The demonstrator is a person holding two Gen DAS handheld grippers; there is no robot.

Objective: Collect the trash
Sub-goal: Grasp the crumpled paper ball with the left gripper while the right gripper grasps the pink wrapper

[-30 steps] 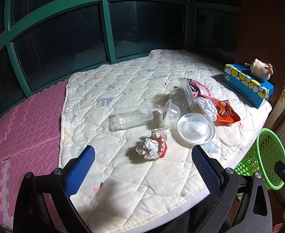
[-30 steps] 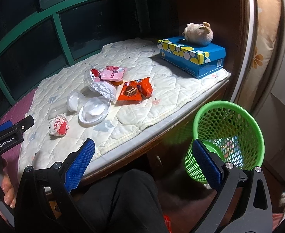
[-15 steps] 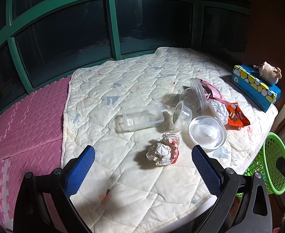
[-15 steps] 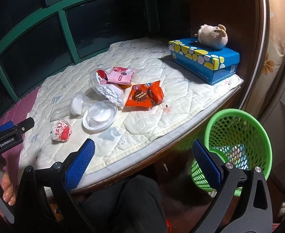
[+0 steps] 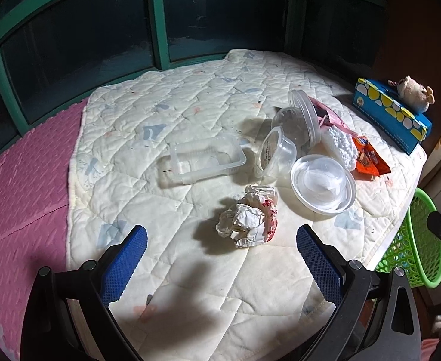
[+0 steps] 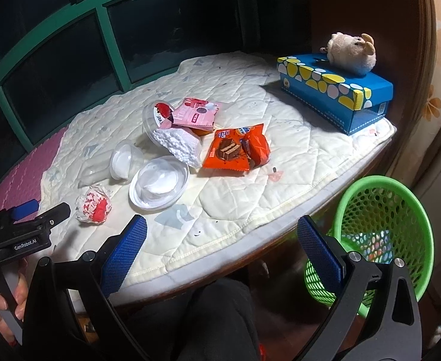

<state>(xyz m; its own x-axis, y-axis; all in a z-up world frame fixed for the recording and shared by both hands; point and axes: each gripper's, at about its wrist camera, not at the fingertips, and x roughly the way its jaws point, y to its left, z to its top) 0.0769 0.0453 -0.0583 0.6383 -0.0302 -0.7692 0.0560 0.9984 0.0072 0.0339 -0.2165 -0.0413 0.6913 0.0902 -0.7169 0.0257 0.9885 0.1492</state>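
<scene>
Trash lies on a cream quilt [image 5: 190,105]: a crumpled white-and-red paper ball [image 5: 249,221], a clear rectangular tray [image 5: 204,158], a small clear cup [image 5: 276,153], a round plastic bowl [image 5: 322,186], a lidded tub [image 5: 303,118], an orange snack wrapper [image 6: 235,150], a pink packet [image 6: 196,114] and white foam [image 6: 180,144]. My left gripper [image 5: 220,258] is open and empty, just short of the paper ball. My right gripper [image 6: 220,249] is open and empty over the quilt's front edge. A green mesh basket [image 6: 383,228] stands on the floor at the right.
A blue tissue box [image 6: 334,93] with a plush toy [image 6: 353,51] on it sits at the quilt's far right. Pink foam mats [image 5: 19,180] lie to the left. Green-framed dark windows [image 5: 160,21] close the back. The person's dark-clad leg [image 6: 220,316] is below.
My left gripper has moved forward and closer to the crumpled paper ball. My right gripper has swung left and nearer the quilt, so the basket sits further right.
</scene>
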